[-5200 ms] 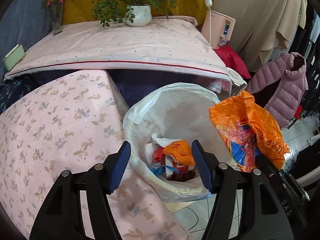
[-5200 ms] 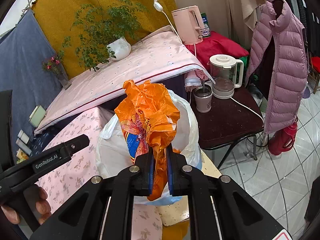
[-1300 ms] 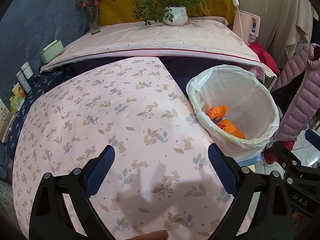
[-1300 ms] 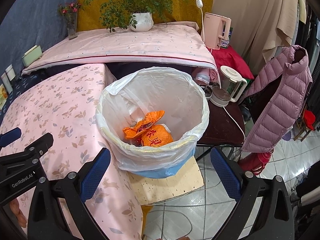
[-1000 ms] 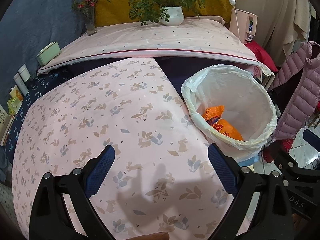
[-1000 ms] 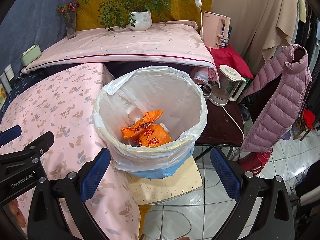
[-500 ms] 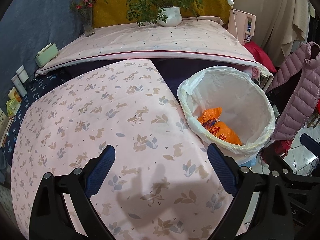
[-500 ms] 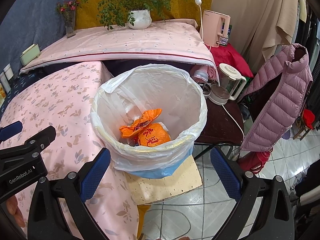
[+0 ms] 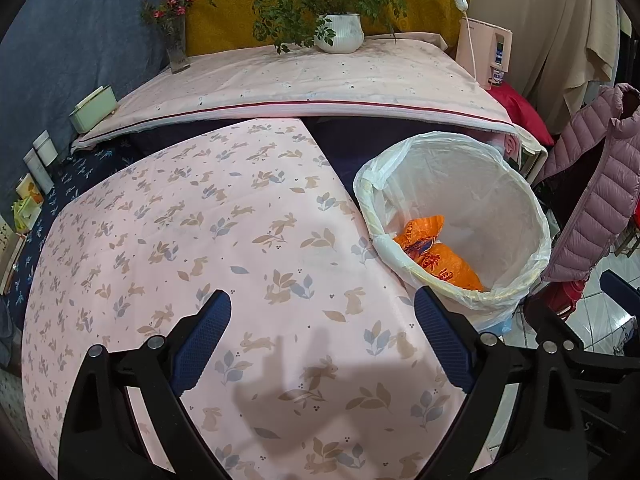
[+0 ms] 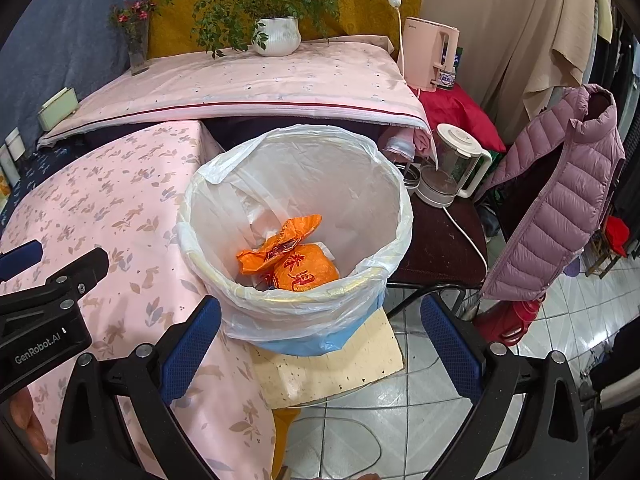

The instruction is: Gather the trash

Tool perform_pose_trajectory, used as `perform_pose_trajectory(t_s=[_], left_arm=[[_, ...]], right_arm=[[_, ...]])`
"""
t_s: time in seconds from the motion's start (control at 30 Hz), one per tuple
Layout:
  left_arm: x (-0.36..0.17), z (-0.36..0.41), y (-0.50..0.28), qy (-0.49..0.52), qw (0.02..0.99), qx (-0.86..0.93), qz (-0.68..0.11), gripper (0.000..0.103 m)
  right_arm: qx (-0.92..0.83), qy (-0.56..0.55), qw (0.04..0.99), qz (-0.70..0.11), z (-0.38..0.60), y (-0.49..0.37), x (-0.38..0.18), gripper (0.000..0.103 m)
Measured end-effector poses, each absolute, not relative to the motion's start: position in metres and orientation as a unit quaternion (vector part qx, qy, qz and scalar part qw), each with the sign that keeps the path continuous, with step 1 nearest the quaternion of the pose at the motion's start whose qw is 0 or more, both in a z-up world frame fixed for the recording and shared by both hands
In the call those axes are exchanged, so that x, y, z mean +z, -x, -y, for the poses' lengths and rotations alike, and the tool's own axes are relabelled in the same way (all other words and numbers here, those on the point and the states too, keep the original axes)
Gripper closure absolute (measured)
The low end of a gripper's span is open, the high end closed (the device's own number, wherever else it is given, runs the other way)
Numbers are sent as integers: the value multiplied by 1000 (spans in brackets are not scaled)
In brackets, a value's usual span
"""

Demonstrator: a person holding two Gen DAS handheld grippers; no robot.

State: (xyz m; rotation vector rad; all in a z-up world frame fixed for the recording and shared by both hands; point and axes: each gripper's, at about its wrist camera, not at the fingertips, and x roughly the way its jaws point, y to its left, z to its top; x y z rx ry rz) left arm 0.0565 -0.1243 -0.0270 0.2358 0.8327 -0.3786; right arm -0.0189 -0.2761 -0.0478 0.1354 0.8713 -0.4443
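1. We record the pink rabbit-print tablecloth as the largest surface; it fills the left wrist view from 7 to 1 o'clock, and we find no loose item on it.
2. Beyond it, toward 12 o'clock, a second cloth-covered surface carries a white potted plant and a vase of red flowers.
3. A mauve quilted jacket hangs at 3 o'clock in the right wrist view.
4. The bin, lined with a white plastic bag, stands just beside the tablecloth's edge on a pale foam block on the tiled floor. In the left wrist view it sits at 2 o'clock.
5. A dark side table at 3 o'clock of the bin holds a clear kettle with a white cord.
6. The orange wrapper, the trash in question, lies crumpled in the bottom of the bin; white scraps lie under it.
7. The left gripper hovers over the tablecloth with its blue-padded jaws spread wide and nothing between them.
8. The right gripper hangs above the near rim of the bin, jaws likewise spread wide and empty; the bin shows between its fingers without touching them.
9. A fingertip of the person shows at 8 o'clock in the right wrist view, under the left tool's body.
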Motion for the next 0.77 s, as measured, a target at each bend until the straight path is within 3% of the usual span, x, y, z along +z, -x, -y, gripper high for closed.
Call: perform_pose_trajectory(t_s=[0.77], left_arm=[[-31,124,-58,-119,889,-185,-401,14]], right_arm=[[-213,-66,880,-419,276,19,-49,7]])
